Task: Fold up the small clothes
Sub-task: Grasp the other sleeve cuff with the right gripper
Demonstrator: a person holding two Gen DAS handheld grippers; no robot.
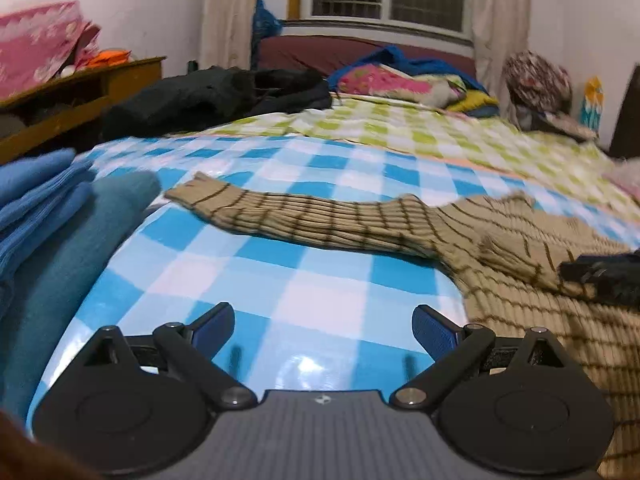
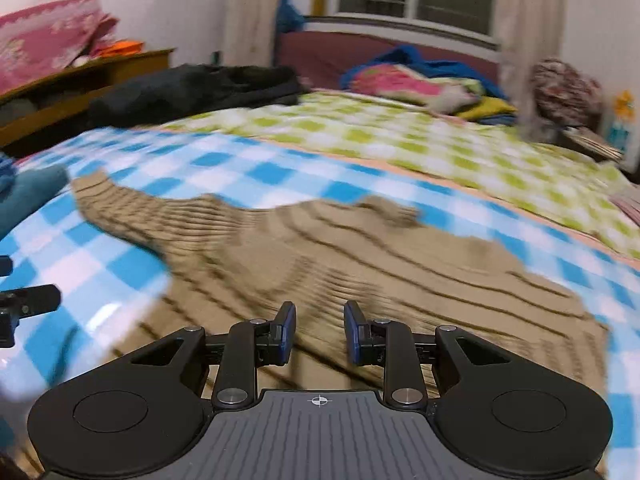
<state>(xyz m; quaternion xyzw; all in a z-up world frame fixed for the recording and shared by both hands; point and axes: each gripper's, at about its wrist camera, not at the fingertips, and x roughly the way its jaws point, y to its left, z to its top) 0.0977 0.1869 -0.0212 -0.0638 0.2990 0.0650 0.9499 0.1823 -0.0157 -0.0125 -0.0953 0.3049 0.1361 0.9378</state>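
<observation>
Two grippers hang over the bed, and both hold nothing. The left gripper (image 1: pixel 323 330) has its jaws spread wide, with only the shiny blue check sheet (image 1: pixel 304 280) between them. The right gripper (image 2: pixel 320 330) has its jaws close together but not touching, and nothing is pinched between its pads.

The sweater (image 2: pixel 340 264) is tan with thin dark lines. It lies flat on the blue check sheet. Its body sits right under and in front of the right gripper, so the right hand is the nearer one. From the left gripper the body lies off to the right, just beside it.

One sleeve (image 1: pixel 304 216) sticks out long and straight. In the left view it runs across the sheet from the body on the right to its cuff on the far left. So the sleeve's long line goes side to side in front of the left gripper, a little way ahead of it, and the cuff points at the blue clothes (image 1: pixel 44 220) piled at the left edge.

I think the sleeve needs folding in over the body next. The left gripper looks best placed to reach forward for it. The right view is blurry, so the far side of the sweater is hard to make out.
</observation>
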